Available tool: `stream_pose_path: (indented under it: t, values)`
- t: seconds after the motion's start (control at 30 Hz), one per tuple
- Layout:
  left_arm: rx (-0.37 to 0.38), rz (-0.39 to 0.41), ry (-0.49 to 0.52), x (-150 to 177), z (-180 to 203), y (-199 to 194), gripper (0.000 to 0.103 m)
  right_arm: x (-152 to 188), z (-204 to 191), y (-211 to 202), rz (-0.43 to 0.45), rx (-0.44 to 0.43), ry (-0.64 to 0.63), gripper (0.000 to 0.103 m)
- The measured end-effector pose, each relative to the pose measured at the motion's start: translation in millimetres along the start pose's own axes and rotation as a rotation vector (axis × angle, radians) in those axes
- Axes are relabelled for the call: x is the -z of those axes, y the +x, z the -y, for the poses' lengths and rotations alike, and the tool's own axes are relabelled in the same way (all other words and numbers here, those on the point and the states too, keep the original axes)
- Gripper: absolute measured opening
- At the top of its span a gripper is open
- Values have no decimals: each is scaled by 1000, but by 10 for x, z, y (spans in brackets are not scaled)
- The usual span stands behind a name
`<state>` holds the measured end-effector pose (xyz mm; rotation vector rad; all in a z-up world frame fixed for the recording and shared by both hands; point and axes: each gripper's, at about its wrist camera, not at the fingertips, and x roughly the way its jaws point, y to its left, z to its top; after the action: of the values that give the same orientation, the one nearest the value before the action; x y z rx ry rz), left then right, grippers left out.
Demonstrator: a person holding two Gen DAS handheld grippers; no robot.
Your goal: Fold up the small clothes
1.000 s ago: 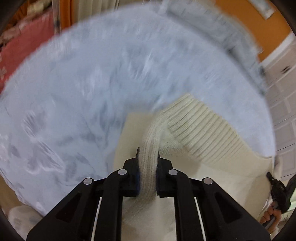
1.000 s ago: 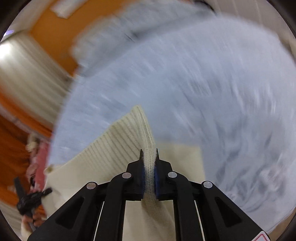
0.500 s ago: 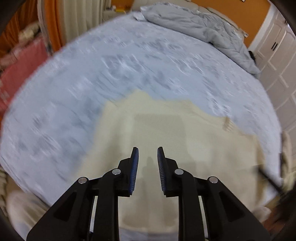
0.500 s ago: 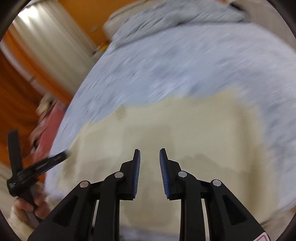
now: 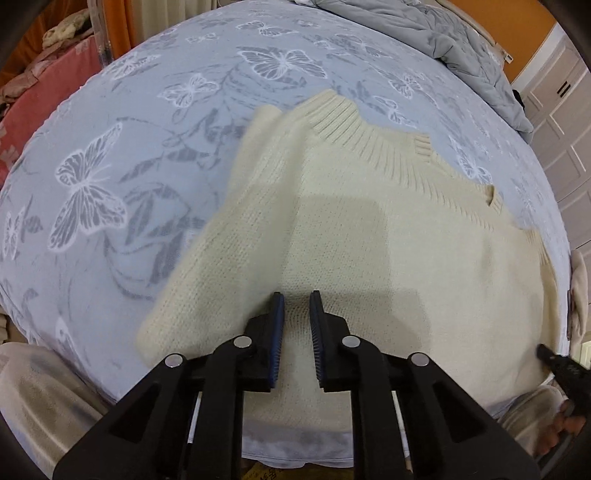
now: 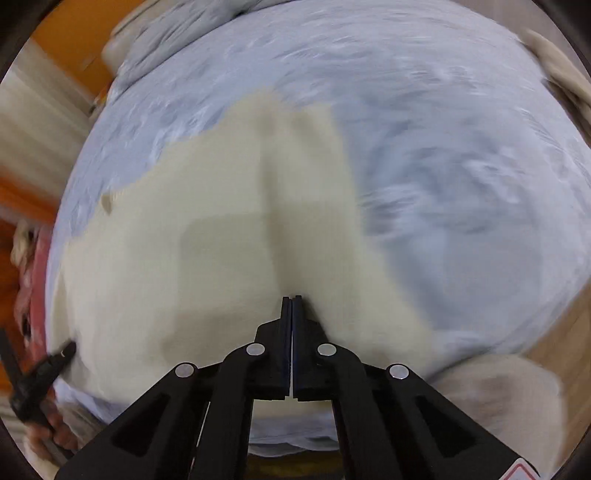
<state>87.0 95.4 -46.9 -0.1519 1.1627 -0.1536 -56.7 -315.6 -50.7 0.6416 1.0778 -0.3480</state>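
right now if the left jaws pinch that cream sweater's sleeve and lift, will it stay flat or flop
Probably flop: the cream sweater is soft knit, lying limp against the bedspread, and its sleeve already drapes loosely over the body. It looks thick and ribbed at the collar, so likely some weight, dragging as it rises. The coarse knit should grip well, not slip.

Cream sweater, ribbed at the collar, plain knit across the body, lying on a pale blue bedsheet printed with white and grey butterflies and leaves. Grey quilt at the far end, orange wall behind it. Both tools black, the left tool with blue pads.
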Motion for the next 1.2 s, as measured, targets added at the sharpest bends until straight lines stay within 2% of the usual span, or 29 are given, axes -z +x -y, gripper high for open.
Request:
stream_pose_path:
  t: [0.03, 0.07, 0.1, 0.13, 0.17, 0.2, 0.23, 0.27, 0.33, 0.4, 0.47, 0.5, 0.53, 0.57, 0.63, 0.67, 0.7, 0.73, 0.77, 0.83, 0.87, 0.93, 0.97, 1.0, 1.07, 1.13, 1.17, 1.2]
  values:
    - [0, 2, -7, -18, 16, -30, 15, -34, 56, -84, 22, 4, 23, 0]
    - [7, 16, -16, -52, 38, -115, 15, -69, 67, -159, 49, -3, 31, 8]
    - [18, 46, -22, -120, 66, -205, 23, -117, 70, -205, 69, -27, 31, 13]
    - [27, 73, -23, -173, 84, -267, 37, -197, 52, -231, 84, -47, 21, 16]
    - [28, 102, -21, -253, 98, -331, 47, -261, -5, -234, 97, -51, 6, 28]
    - [16, 132, -21, -383, 110, -379, 63, -346, -60, -242, 108, -48, -8, 49]
    - [2, 154, -30, -537, 112, -381, 70, -447, -137, -229, 121, -52, -20, 60]
    - [1, 161, -38, -671, 99, -345, 70, -588, -197, -205, 143, -66, -37, 69]
    - [2, 135, -51, -905, 66, -182, 71, -835, -343, -46, 157, -64, -73, 71]
    - [13, 63, -78, -1114, 11, 111, 71, -1026, -469, 231, 103, -42, -79, 71]
    - [62, -43, -114, -1216, -63, 454, 57, -1126, -506, 515, 41, -16, -54, 70]
    - [63, -84, -118, -1224, -67, 562, 38, -1156, -525, 629, 14, -19, -49, 46]
    - [48, -92, -121, -1229, -63, 600, 23, -1151, -546, 672, -3, -33, -51, 24]
    - [56, -68, -120, -1223, -46, 538, 6, -1141, -595, 636, -3, -59, -69, 15]
    - [80, 6, -111, -1284, -50, 273, 8, -1111, -600, 305, 93, -180, -75, 8]
    - [98, 25, -112, -1307, -72, 184, 8, -1133, -519, 60, 159, -218, -56, 8]
    - [87, 35, -106, -1330, -99, 136, 8, -1161, -425, -18, 185, -229, -31, 8]
    - [77, 27, -98, -1347, -122, 175, 8, -1190, -326, -16, 190, -226, -8, 8]
    - [64, 6, -91, -1356, -134, 265, 8, -1231, -205, 124, 157, -197, 17, 8]
    - [14, -73, -79, -1330, -134, 601, 9, -1226, -44, 675, -6, -65, 24, 7]
    - [-7, -69, -76, -1310, -131, 678, 11, -1203, -11, 768, -17, -62, 15, 5]
    - [-29, -50, -64, -1291, -83, 617, 12, -1225, -3, 648, 15, -76, 37, 10]
    - [-32, -48, -59, -1287, -63, 570, 13, -1218, -2, 477, 48, -76, 76, 17]
    - [-44, -37, -42, -1271, -34, 463, 13, -1176, -21, 273, 109, -66, 83, 21]
    - [-57, 30, -10, -1244, -5, 194, 14, -1006, -145, -95, 206, -69, 24, 21]
    - [-33, 84, 20, -1075, 86, -104, 14, -826, -318, -254, 212, -109, -37, 21]
    - [9, 89, 26, -943, 168, -208, 16, -658, -495, -306, 201, -141, -93, 21]
    - [37, 81, 27, -857, 236, -250, 21, -493, -672, -305, 181, -167, -146, 21]
